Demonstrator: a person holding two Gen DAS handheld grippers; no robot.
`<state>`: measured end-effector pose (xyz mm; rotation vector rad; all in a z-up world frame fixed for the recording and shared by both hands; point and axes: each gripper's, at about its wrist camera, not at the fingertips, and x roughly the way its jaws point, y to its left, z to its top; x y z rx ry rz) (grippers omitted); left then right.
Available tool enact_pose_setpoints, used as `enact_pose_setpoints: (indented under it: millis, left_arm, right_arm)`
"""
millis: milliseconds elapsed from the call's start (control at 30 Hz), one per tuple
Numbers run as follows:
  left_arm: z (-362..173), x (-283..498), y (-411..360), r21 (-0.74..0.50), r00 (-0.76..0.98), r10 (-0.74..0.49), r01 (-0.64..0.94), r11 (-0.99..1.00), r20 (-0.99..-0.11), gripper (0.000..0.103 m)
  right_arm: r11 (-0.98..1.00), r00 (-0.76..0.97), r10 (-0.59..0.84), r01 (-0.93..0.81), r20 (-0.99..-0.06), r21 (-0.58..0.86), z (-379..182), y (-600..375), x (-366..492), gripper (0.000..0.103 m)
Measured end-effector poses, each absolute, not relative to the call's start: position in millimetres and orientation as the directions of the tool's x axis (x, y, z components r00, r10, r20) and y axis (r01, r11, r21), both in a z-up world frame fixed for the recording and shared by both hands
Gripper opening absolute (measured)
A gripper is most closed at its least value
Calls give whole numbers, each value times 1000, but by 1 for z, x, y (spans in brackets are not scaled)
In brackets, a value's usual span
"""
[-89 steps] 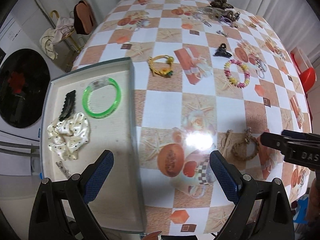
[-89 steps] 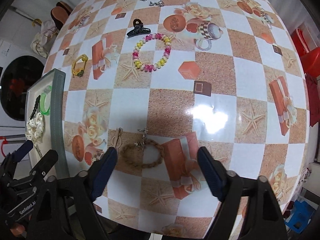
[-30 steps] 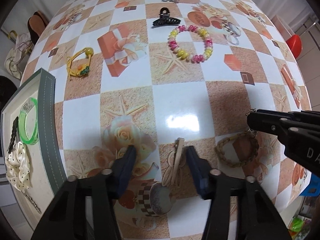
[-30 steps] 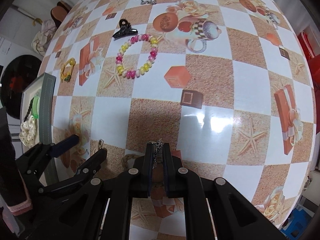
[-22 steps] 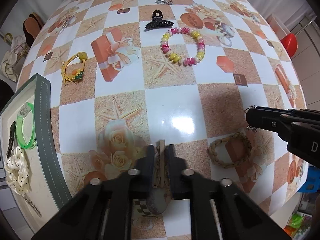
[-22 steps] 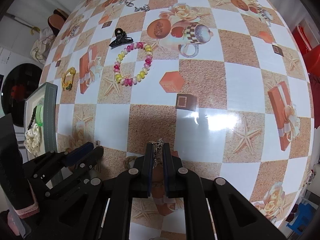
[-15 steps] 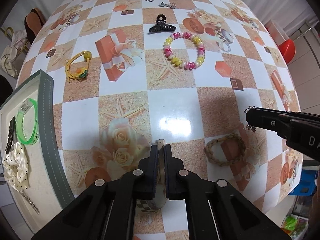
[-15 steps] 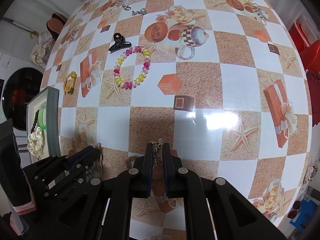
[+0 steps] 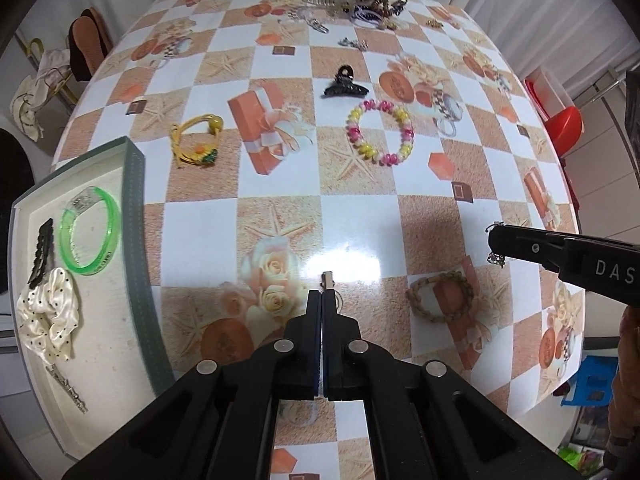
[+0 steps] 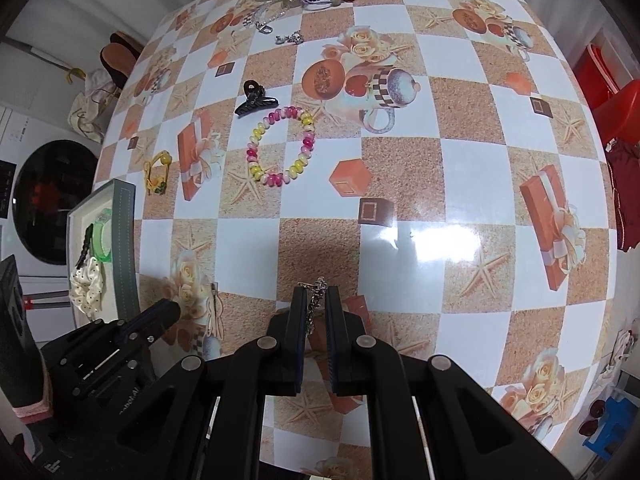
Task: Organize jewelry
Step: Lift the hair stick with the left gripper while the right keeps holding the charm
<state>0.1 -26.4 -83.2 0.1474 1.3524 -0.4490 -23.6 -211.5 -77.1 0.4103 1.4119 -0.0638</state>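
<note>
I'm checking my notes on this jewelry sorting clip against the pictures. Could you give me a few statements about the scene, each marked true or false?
1. The left gripper is shut on a small beige hair clip. True.
2. The green bangle lies on the tablecloth beside the beaded bracelet. False: it lies in the tray, next to the white dotted scrunchie.
3. The right gripper is shut on the chain end of the braided bracelet. True.
4. The black claw clip sits inside the tray. False: it is on the tablecloth, just beyond the pink and yellow beaded bracelet.
5. The yellow hair tie is on the tablecloth, outside the tray. True.
</note>
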Motion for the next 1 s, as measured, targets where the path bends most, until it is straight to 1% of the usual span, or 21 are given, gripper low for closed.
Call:
enact_pose_setpoints:
  millis: [300,500,767,1000]
  left_arm:
    - [-79,0,-6,-156,149,-221,356,921,-964,5]
    - [-90,-2,-6,-140,130,-193,338,931,-973,5]
    - [-114,3,-14,-116,87,-149,306,945,-985,5]
    - [-125,7,-21,-85,87,-118,311,947,-989,6]
  right_arm:
    - [912,183,225,306,-957,273,-71,-213,-31,10]
    - [898,179,249,326,-952,296,-74,-214,-36,10]
    - [898,171,246,330,-954,290,-76,-218,-41,10]
    - [894,164,249,341,-955,291,-79,-222,-48,10]
